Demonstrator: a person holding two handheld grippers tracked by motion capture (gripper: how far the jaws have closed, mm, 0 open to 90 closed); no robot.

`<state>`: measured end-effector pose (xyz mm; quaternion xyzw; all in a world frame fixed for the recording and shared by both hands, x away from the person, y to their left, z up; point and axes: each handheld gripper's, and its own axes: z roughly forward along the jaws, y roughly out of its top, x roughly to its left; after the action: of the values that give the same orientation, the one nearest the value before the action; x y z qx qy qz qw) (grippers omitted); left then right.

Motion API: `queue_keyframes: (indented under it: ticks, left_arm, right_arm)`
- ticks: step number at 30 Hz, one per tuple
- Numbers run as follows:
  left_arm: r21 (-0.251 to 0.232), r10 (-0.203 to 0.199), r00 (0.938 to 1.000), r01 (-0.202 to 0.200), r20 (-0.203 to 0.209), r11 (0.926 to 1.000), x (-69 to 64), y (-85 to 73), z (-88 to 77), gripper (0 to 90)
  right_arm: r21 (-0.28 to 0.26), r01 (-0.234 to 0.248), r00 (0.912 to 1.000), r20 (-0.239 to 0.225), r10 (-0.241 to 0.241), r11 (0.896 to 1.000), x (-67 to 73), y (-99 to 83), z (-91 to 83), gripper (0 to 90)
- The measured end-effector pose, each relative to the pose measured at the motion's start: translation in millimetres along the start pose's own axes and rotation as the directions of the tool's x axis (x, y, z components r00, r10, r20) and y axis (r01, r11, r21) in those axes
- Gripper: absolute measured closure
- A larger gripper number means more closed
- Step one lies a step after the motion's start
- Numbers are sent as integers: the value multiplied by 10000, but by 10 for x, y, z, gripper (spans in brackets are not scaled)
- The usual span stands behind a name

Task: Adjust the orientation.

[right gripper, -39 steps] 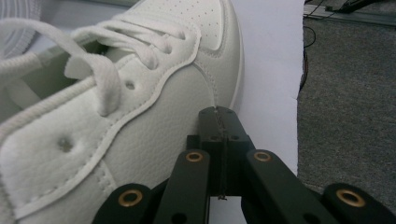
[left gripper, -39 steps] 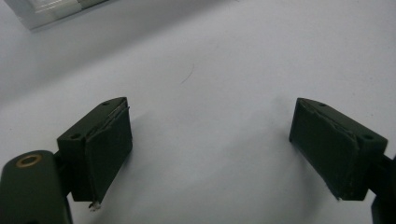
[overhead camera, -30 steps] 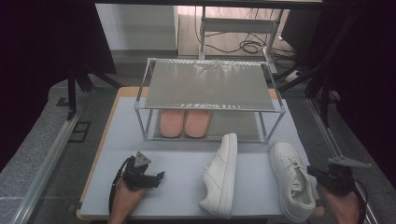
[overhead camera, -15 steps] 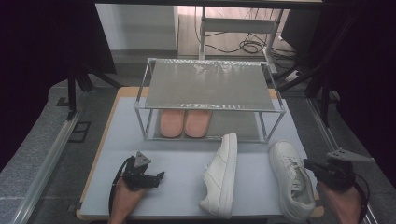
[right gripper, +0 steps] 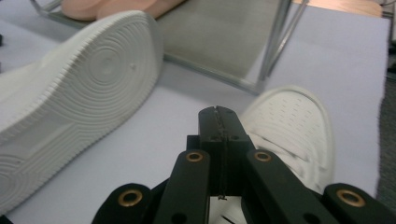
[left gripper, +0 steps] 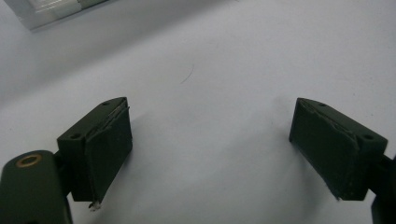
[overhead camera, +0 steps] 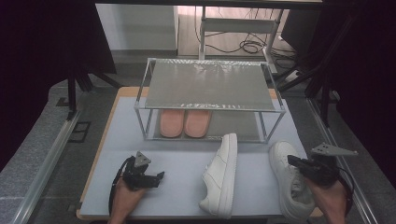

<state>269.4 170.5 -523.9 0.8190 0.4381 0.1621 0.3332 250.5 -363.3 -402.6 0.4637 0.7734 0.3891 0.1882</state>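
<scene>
While hovering over the upright white sneaker point(overhead camera: 290, 186) at the bench point(overhead camera: 177, 158) front right, right gripper point(right gripper: 219, 114) jaws pressed together, seemingly gripping nothing. Left gripper point(overhead camera: 156, 177) jaws spread above bare bench. Between them, second sneaker point(overhead camera: 220, 175) on its side; beyond, rack point(overhead camera: 210, 86) sheltering pink slippers point(overhead camera: 184, 123).

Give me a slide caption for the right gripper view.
Shut right tool above a white sneaker, a second sneaker lying sole-out beside the rack.
</scene>
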Motion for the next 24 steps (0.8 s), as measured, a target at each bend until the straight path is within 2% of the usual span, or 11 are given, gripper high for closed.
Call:
queue_keyframes:
  ticks: [13,24]
  left_arm:
    - [-5,-6,10000,6,1,10000,0,0,0,131]
    - [-6,-5,10000,5,0,10000,0,0,0,131]
  right_arm:
    - [25,477,9964,-702,-474,9989,281,163,195,900]
    - [178,886,9898,-1138,-860,9959,512,272,468,900]
